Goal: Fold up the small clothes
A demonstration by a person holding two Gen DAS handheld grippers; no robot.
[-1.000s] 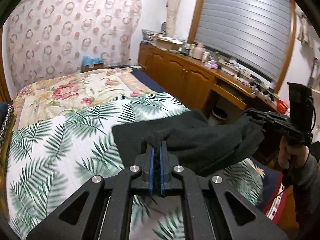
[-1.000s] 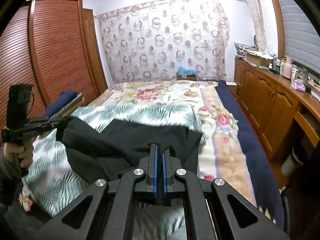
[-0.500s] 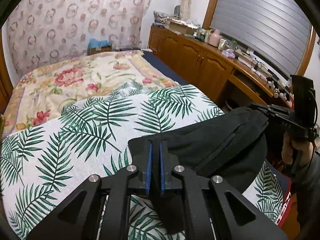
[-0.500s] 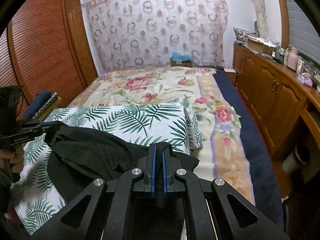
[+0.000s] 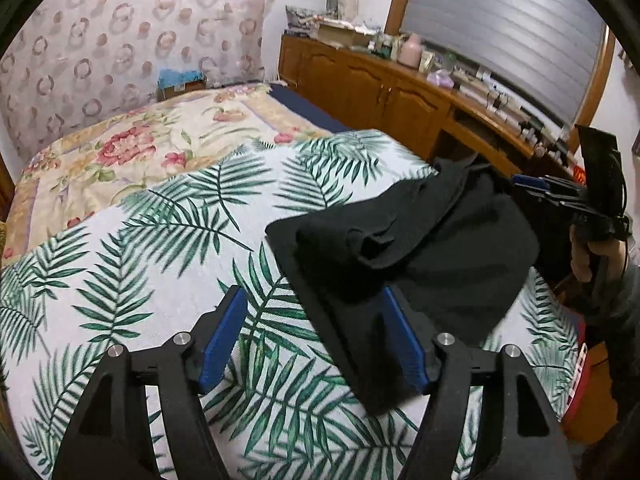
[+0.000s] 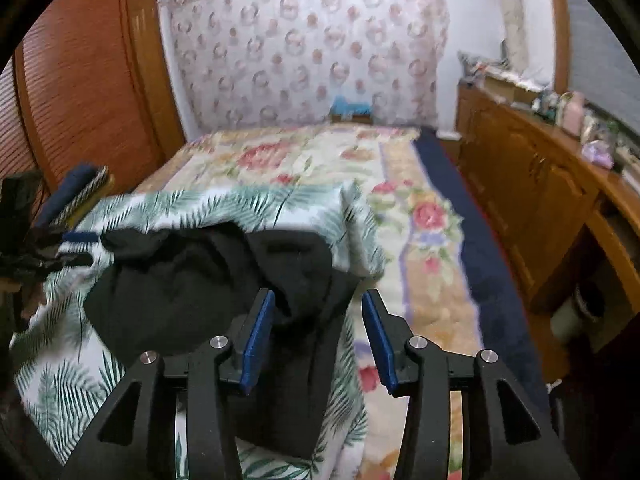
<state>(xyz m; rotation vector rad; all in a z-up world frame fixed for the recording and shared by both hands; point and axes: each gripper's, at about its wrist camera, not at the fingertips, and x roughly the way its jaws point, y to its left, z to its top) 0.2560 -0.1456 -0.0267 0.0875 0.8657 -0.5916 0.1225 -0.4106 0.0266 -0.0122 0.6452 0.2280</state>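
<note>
A black garment point(image 5: 404, 256) lies rumpled on the palm-leaf cloth point(image 5: 168, 240) on the bed; it also shows in the right wrist view point(image 6: 208, 276). My left gripper point(image 5: 312, 332) is open, its blue pads apart, with the garment's near edge lying by the right pad. My right gripper point(image 6: 316, 336) is open, with a fold of the garment hanging between its pads. Each gripper shows in the other's view: the right one point(image 5: 560, 192) at the garment's far side, the left one point(image 6: 68, 248) at the left edge.
A floral bedspread point(image 5: 132, 148) covers the far half of the bed. A wooden cabinet run point(image 5: 400, 96) with bottles and clutter lines the right wall. A wooden wardrobe point(image 6: 80, 92) stands on the left. A blue folded item point(image 6: 76, 188) lies at the bed's left edge.
Both grippers were shut on the black garment, holding it up; they lowered it onto the palm-leaf cloth and have now opened, letting it go.
</note>
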